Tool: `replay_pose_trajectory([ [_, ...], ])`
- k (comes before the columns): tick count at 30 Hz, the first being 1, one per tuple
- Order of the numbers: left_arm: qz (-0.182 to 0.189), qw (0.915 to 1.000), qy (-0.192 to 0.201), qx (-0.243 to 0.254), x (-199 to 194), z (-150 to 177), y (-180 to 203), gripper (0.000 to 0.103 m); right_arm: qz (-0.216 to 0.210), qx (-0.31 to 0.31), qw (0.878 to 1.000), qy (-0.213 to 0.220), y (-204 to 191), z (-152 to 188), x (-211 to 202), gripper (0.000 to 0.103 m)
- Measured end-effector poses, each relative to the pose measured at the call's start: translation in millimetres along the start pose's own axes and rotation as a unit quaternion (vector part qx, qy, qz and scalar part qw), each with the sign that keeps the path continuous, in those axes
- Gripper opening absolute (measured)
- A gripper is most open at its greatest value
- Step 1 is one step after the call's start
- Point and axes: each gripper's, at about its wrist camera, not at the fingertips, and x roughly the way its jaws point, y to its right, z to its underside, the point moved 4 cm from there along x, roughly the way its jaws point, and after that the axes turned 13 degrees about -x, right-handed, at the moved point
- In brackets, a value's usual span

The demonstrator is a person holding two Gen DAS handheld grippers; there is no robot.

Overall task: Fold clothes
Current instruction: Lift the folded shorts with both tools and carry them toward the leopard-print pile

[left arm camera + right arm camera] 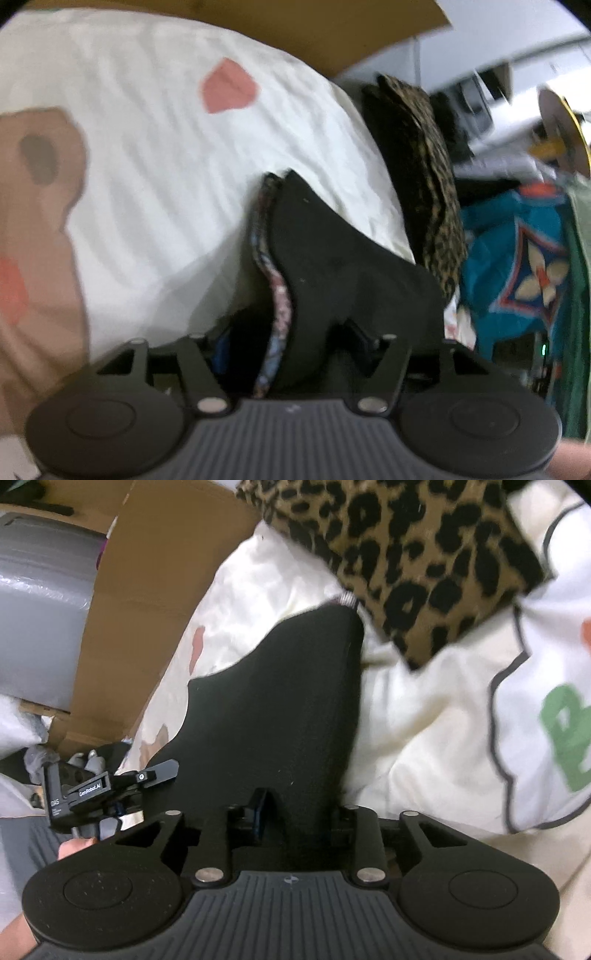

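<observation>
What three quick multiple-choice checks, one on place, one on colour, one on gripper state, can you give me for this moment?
1. Where does the leopard-print garment lie relative to the right gripper?
A. Beyond its tips, on the white bedding
B. Inside the cardboard box
C. Under the gripper body

2. What colour is the large letter printed on the bedding?
A. Blue
B. Green
C. Yellow

3. What state is the left gripper in?
A. Wide open, nothing between the fingers
B. Shut on a thin patterned fabric
C. Out of view

Answers: 1 A, the folded print sits past the fingertips on the bedding. 2 B, the letter is plainly green. 3 B, a patterned cloth edge runs pinched between the closed fingers.
</observation>
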Motion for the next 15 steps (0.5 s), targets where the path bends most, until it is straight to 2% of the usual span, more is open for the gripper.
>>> replay_pose_trajectory([
  [2,-0.005,1.0,0.002,-0.002,-0.6,-0.5,1.8,0.051,0.001,-0.005,1.0,-0.003,-2.4,-1.6,0.9,0.025],
  [3,-0.007,0.9999,0.004,-0.007,-1.2,-0.8,2.4,0.046,0.003,-0.005,1.0,-0.002,-3.1,-2.5,0.0,0.014],
  [4,-0.009,0.9999,0.006,-0.011,-1.9,-1.1,3.0,0.044,0.004,-0.005,1.0,-0.002,-3.6,-3.4,-0.9,0.01],
  [8,-0.017,0.9994,0.014,-0.029,-4.3,-2.2,5.2,0.038,0.027,0.008,1.0,-0.005,-10.2,-7.7,-9.8,0.008],
  [10,-0.024,0.9993,0.024,-0.016,-8.9,0.1,12.6,0.037,0.043,0.024,0.999,-0.016,-15.7,-12.1,-15.7,0.007],
  [15,-0.029,0.9983,0.048,-0.013,-26.2,6.2,26.7,0.034,0.068,0.0,0.997,-0.024,-38.3,-23.7,-27.9,0.007],
])
